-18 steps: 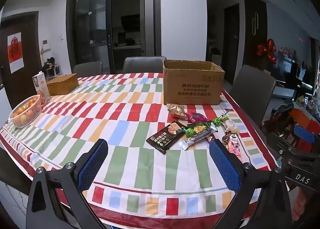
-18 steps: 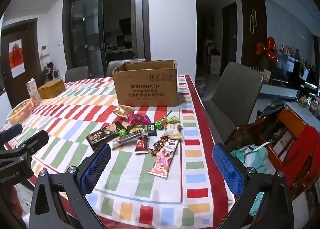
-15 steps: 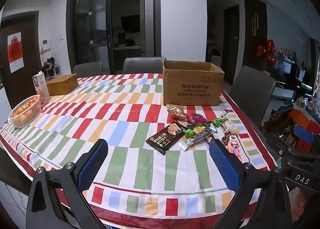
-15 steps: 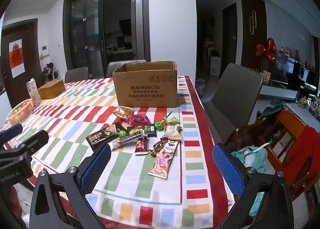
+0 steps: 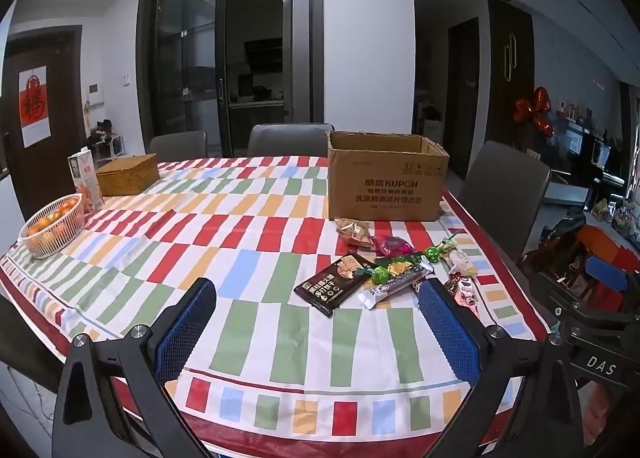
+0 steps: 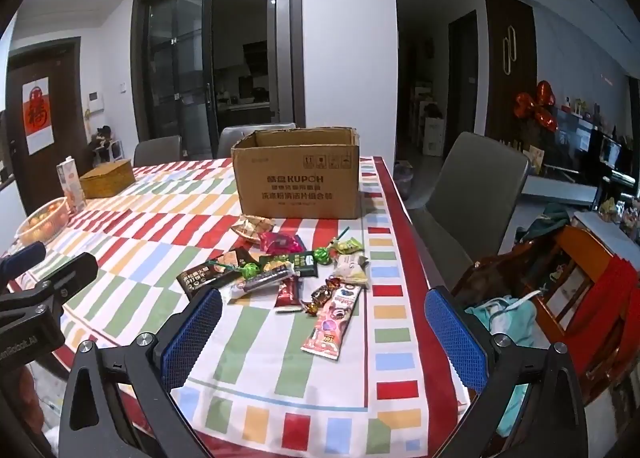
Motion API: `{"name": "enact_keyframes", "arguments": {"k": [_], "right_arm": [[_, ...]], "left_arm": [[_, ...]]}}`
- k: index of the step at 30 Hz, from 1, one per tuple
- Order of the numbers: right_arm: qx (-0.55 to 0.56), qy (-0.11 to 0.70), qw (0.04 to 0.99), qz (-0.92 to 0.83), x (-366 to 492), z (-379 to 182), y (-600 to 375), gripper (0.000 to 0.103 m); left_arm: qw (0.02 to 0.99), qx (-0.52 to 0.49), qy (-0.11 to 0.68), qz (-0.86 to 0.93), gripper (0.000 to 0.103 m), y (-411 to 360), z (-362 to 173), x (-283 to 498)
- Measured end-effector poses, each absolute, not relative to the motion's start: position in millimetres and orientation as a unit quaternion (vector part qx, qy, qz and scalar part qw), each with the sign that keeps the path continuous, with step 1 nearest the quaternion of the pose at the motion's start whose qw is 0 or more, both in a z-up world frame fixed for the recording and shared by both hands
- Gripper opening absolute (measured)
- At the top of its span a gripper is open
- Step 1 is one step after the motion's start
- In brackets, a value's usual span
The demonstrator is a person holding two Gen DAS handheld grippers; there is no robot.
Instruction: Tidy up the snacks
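Several wrapped snacks lie in a loose pile [image 6: 288, 274] on the striped tablecloth [image 6: 160, 250], in front of an open cardboard box [image 6: 300, 185]. The pile also shows in the left wrist view [image 5: 384, 274], with the box [image 5: 386, 181] behind it. A long pink packet [image 6: 334, 320] lies nearest me and a dark flat packet [image 5: 334, 284] lies at the pile's left. My left gripper [image 5: 316, 326] is open and empty above the table's near edge. My right gripper [image 6: 324, 332] is open and empty, just short of the pink packet.
A white basket of oranges [image 5: 52, 227], a juice carton [image 5: 84, 179] and a woven box [image 5: 128, 173] stand at the table's far left. Grey chairs stand behind the table [image 5: 290, 139] and at its right [image 6: 476, 185]. A cluttered wooden chair [image 6: 560, 290] stands at the right.
Both views have shifted very slightly; the box and snacks sit about where they were. Both grippers stay open and empty.
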State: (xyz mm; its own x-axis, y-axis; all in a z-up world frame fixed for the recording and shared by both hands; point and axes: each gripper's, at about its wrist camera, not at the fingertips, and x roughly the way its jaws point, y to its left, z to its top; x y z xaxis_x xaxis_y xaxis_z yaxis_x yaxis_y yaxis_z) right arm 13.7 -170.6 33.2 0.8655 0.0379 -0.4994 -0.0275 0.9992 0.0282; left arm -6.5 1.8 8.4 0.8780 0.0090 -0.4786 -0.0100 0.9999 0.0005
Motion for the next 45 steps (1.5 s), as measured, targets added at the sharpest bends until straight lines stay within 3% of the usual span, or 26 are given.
{"name": "enact_keyframes", "arguments": {"k": [45], "right_arm": [[0.005, 0.249, 0.968, 0.023, 8.9, 36.4, -165.7, 0.103]], "left_arm": [[0.971, 0.001, 0.241, 0.001, 0.103, 1.3, 9.8, -8.2]]}}
